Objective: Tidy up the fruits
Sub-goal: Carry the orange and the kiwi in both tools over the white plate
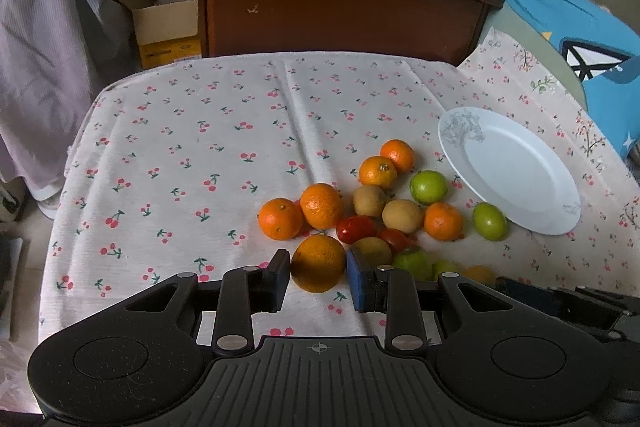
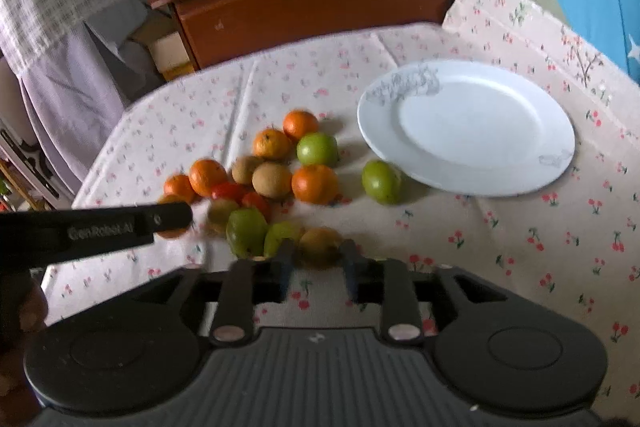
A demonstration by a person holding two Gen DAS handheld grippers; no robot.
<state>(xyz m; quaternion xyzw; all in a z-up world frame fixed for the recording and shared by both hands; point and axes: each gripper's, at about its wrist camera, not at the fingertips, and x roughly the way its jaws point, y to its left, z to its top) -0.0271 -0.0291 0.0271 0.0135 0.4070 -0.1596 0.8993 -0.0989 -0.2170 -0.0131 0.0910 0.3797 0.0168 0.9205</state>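
Nearest the front edge of the table, the left gripper [image 1: 318,277] has its jaws narrowed around an orange [image 1: 318,263], one pad against each side, with the fruit resting on the cherry-print cloth [image 1: 180,147]. Just to its right, the right gripper [image 2: 316,259] has a yellow-brown fruit [image 2: 320,245] between its jaws; that view is blurred, so whether the pads press on it cannot be told. Two green fruits [image 2: 246,231] lie touching each other just left of that gripper.

Beyond the grippers sits the rest of the pile, near the middle of the table: two red fruits [image 1: 356,229], brown fruits [image 1: 402,215] and more oranges [image 1: 280,219] packed close together, most of them touching. One green fruit [image 1: 490,221] lies apart on the right, just beside the rim of a white plate [image 1: 516,167]. That plate stands toward the table's right edge with nothing on it.

Past the far edge stands a brown wooden cabinet [image 1: 340,11] with boxes on top, and a cardboard box [image 1: 166,27] beside it on the left.
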